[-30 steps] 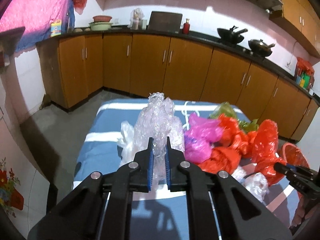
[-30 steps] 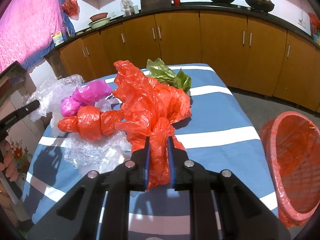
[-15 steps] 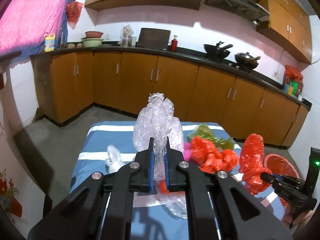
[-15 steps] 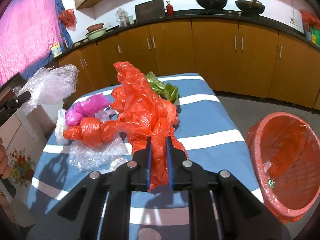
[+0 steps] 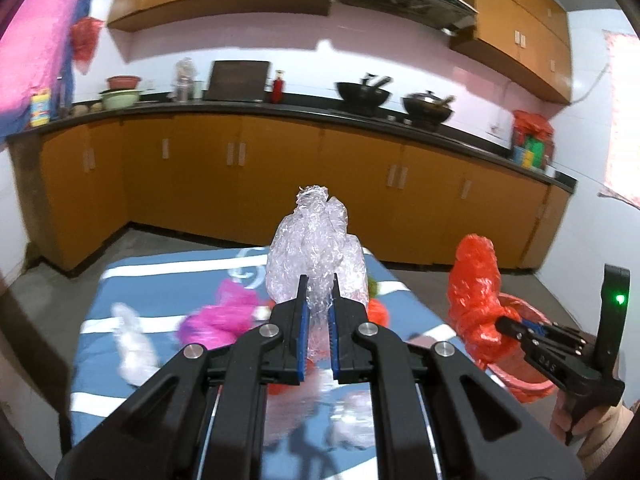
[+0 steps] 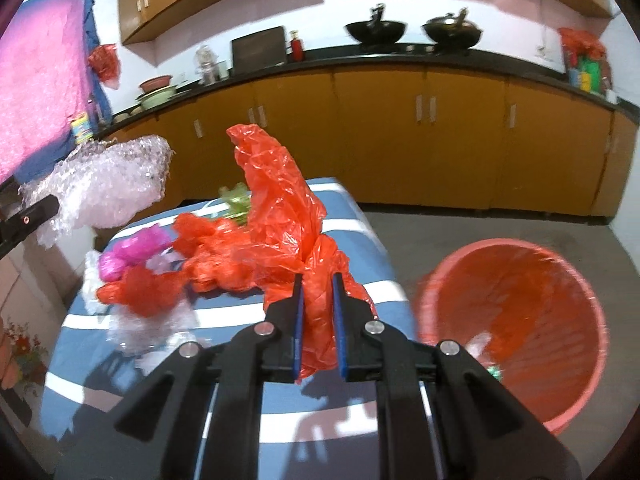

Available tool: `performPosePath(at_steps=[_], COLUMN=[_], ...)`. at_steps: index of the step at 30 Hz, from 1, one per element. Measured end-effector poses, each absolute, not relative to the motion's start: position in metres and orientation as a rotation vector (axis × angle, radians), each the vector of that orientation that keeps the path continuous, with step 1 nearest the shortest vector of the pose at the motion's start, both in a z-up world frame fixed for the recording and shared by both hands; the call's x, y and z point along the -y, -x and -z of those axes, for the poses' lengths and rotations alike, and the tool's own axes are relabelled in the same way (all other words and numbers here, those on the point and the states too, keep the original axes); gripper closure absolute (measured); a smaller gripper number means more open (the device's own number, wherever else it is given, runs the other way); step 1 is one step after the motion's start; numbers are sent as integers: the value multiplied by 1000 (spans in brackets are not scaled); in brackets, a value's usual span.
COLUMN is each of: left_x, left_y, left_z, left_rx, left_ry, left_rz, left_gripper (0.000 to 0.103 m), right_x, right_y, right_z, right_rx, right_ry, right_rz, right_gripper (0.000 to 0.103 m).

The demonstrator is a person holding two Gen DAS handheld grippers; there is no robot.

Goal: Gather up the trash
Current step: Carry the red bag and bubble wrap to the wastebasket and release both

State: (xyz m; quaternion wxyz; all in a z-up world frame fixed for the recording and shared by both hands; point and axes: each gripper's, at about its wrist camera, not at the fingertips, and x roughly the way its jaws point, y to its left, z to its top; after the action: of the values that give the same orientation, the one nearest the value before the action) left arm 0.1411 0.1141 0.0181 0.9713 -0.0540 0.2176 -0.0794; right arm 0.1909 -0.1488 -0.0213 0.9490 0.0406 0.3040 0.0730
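Left tongs (image 5: 318, 308) are pinching crinkled clear bubble wrap (image 5: 314, 256); right tongs (image 6: 316, 304) are clamping a crumpled red bag (image 6: 284, 216).

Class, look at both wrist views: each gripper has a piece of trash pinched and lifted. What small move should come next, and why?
Probably carry the right gripper rightward over the round red mesh bin before letting go. It is shut on the crumpled red plastic bag, which hangs above the blue striped tablecloth, left of the bin's open mouth. The left gripper, shut on the clear bubble wrap, is farther off.

Right tool (image 6: 317, 312) clamping red plastic bag (image 6: 286, 208), red bin (image 6: 516, 320) beside striped table (image 6: 356, 220)
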Motion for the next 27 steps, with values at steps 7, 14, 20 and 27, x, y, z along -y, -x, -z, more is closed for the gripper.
performPosePath(at_steps=[7, 14, 20, 27], left_x=[-48, 31, 87, 117], left_y=[-151, -158, -163, -177], left_z=[-13, -4, 11, 24], left_rx=[-442, -462, -503, -534], left_ry=[102, 54, 21, 19], left_rz=[302, 457, 549, 590], left_gripper=[95, 95, 95, 95], right_x=[206, 269, 303, 327], right_y=[-182, -171, -166, -166], right_z=[15, 20, 29, 37], right_rx=[-578, -579, -588, -598], right_ry=[-90, -124, -155, -169], right_rz=[31, 190, 259, 300], right_gripper=[89, 89, 89, 89])
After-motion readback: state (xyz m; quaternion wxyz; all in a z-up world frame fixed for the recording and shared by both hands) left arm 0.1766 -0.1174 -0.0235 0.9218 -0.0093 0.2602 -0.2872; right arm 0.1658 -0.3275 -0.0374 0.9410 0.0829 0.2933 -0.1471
